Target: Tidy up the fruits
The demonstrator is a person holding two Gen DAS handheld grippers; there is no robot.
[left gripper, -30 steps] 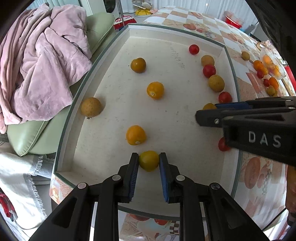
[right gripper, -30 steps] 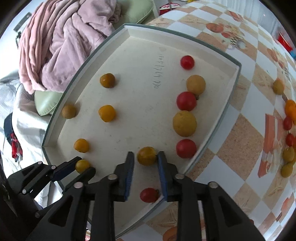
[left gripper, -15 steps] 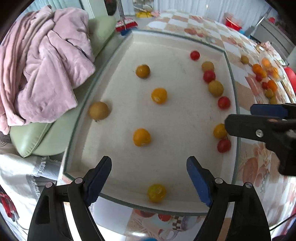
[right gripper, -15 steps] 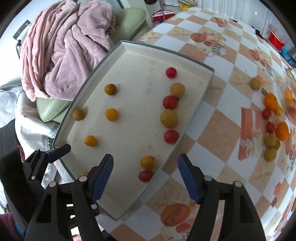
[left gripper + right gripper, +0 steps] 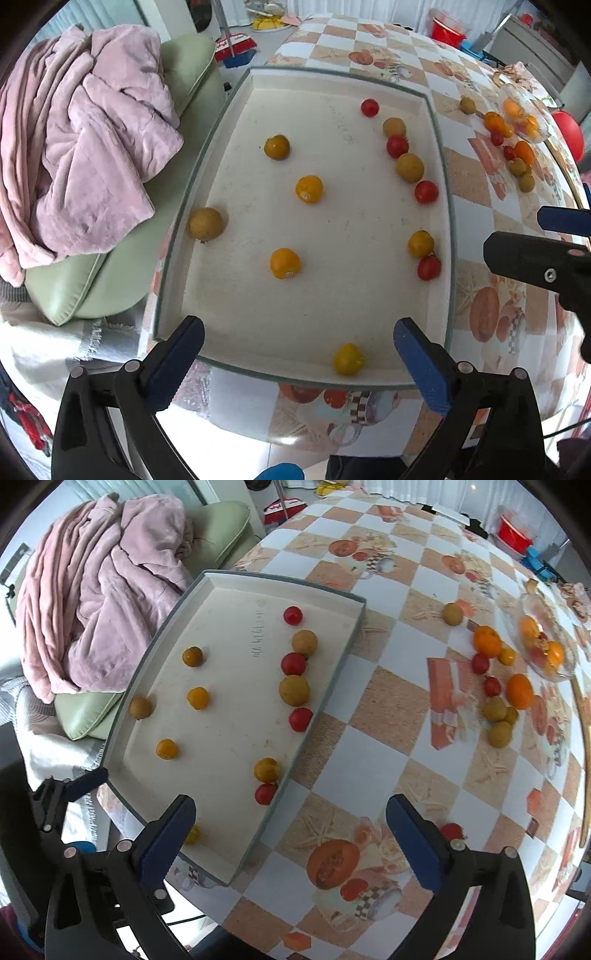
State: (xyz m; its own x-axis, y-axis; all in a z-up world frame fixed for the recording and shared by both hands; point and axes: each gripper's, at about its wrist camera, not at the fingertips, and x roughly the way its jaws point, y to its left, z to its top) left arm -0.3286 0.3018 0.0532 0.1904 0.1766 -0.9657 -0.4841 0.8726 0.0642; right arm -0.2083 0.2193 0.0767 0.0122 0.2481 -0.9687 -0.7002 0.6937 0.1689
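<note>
L claw spread wide, just been opening, nothing btwn pads; yellow fruit loose on tray floor by near wall of white tray, under the gap. R claw also spread wide, just been opening, empty, over tray's near-right corner and checkered tabletop; orange-yellow fruit touching red fruit by tray's right wall. More reds and tan ones lined up along right wall, yellows scattered on left half; more fruit loose on tabletop well right of tray; pink blanket on green cushion at left.
</note>
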